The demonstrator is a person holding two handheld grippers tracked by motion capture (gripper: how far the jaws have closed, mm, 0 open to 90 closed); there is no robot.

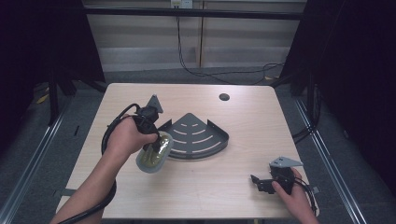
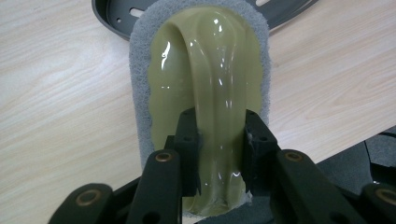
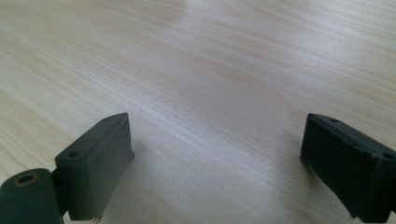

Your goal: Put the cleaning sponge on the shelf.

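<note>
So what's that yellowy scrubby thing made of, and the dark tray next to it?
The scrubber looks like glossy, see-through yellow-green plastic, since light glints off its handle, with a fuzzy grey scouring pad around its edge. The corner tray looks like dark painted metal or hard plastic: thin, stiff, matte, with cut slots. I can't tell which.

My left hand (image 1: 125,136) holds the left gripper (image 1: 156,145) up over the bench (image 1: 201,196), with my arm reaching in from the bottom left. Its two black fingers (image 2: 189,140) are squeezed in tight on both sides of a soft yellow handle on a scrubber (image 2: 205,93). A black cable loops out behind my hand. My right hand (image 1: 292,193) holds the right gripper (image 1: 259,183) low, near the front right corner of the bench. Its two fingers (image 3: 100,154) point left and sit far apart, with nothing between them.
</note>
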